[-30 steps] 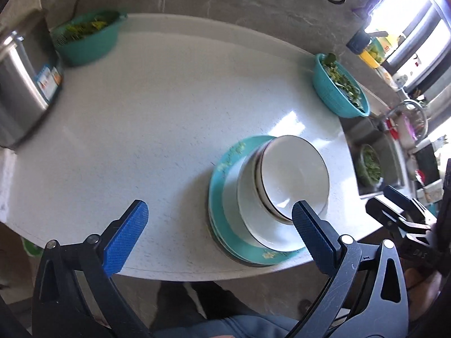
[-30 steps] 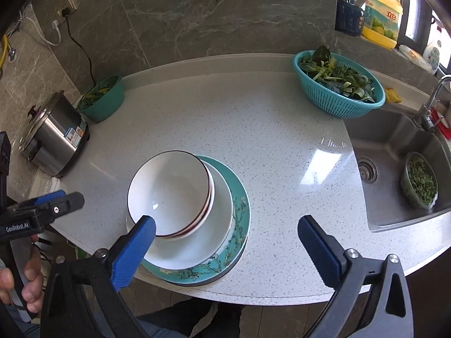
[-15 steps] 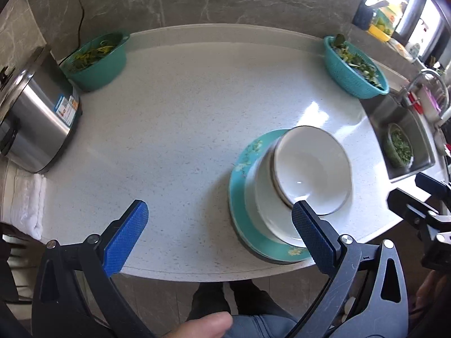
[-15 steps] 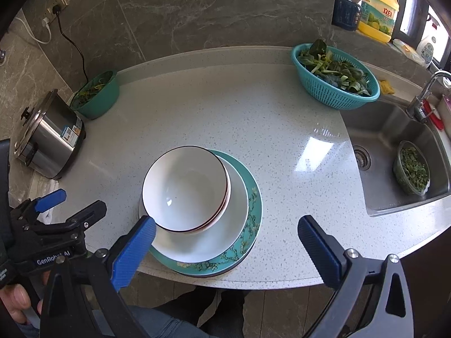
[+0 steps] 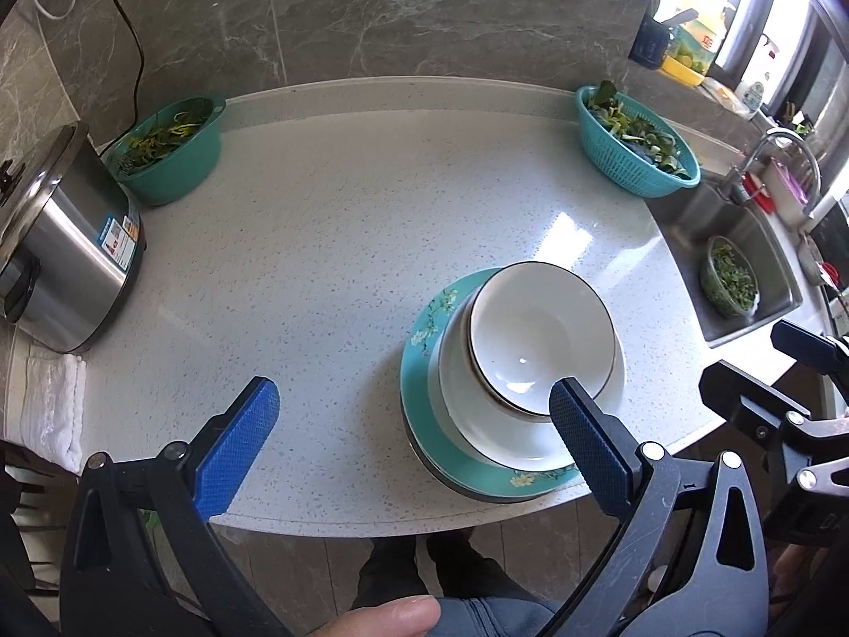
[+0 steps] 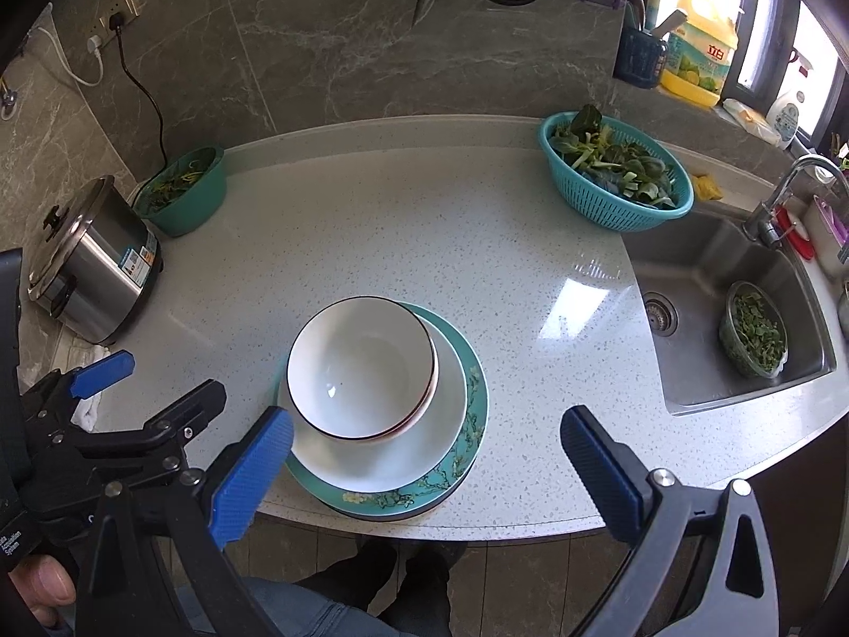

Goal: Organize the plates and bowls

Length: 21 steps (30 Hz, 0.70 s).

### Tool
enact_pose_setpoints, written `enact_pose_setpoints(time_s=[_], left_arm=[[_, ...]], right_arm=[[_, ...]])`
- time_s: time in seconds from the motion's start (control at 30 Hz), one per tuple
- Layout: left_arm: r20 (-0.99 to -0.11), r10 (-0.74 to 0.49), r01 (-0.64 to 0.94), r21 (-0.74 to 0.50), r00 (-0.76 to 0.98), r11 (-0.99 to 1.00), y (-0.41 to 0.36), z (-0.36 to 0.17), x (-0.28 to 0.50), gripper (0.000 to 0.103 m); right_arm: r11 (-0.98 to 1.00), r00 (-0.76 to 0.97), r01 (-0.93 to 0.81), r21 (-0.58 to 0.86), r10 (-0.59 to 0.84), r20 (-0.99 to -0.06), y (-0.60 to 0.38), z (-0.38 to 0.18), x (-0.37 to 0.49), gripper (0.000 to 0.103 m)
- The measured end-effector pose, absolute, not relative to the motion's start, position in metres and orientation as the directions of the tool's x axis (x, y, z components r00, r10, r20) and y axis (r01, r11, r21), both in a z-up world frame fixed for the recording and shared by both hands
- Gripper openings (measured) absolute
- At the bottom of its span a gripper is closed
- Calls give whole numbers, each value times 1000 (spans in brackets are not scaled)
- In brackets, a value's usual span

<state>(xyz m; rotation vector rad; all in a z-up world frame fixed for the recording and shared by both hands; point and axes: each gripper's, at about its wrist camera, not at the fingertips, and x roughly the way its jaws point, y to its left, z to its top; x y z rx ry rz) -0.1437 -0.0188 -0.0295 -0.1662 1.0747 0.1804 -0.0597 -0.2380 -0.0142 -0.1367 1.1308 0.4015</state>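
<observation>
One stack of dishes stands near the counter's front edge: a teal flowered plate (image 5: 424, 329) (image 6: 475, 387) at the bottom, a white plate (image 5: 451, 371) (image 6: 435, 424) on it, and nested white bowls (image 5: 536, 329) (image 6: 361, 366) with dark rims on top. My left gripper (image 5: 408, 427) is open, held back over the counter's front edge with nothing between its blue pads; its right pad overlaps the stack's near rim. My right gripper (image 6: 424, 456) is open too, above the front edge, its left pad beside the stack. Each gripper shows at the edge of the other's view.
A steel rice cooker (image 5: 58, 249) (image 6: 90, 265) and a teal bowl of greens (image 5: 170, 154) (image 6: 183, 191) stand at the left. A teal basket of leaves (image 5: 637, 148) (image 6: 615, 170) sits back right, beside the sink (image 6: 705, 276) with a bowl of greens. A folded white cloth (image 5: 48, 409) lies front left.
Both grippers have drawn back and up from the stack, so more of the counter and wall shows. The dishes have not moved. Both stay open.
</observation>
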Motion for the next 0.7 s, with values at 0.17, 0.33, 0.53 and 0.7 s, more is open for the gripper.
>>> enact_pose_setpoints(time_s=[0.17, 0.33, 0.53, 0.7], left_arm=[[-887, 59, -216, -47, 457, 975, -21, -31, -144, 103], [-889, 50, -199, -47, 454, 979, -25, -33, -143, 103], [-890, 45, -188, -46, 453, 981, -26, -35, -141, 103], [-894, 40, -185, -49, 445, 982, -27, -39, -138, 103]], right_arm=[[928, 379, -362, 91, 235, -895, -245, -8, -57, 103], [933, 391, -348, 91, 233, -890, -249, -4, -56, 103], [936, 384, -338, 97, 232, -894, -253, -5, -53, 103], [935, 372, -340, 100, 231, -899, -253, -7, -51, 103]])
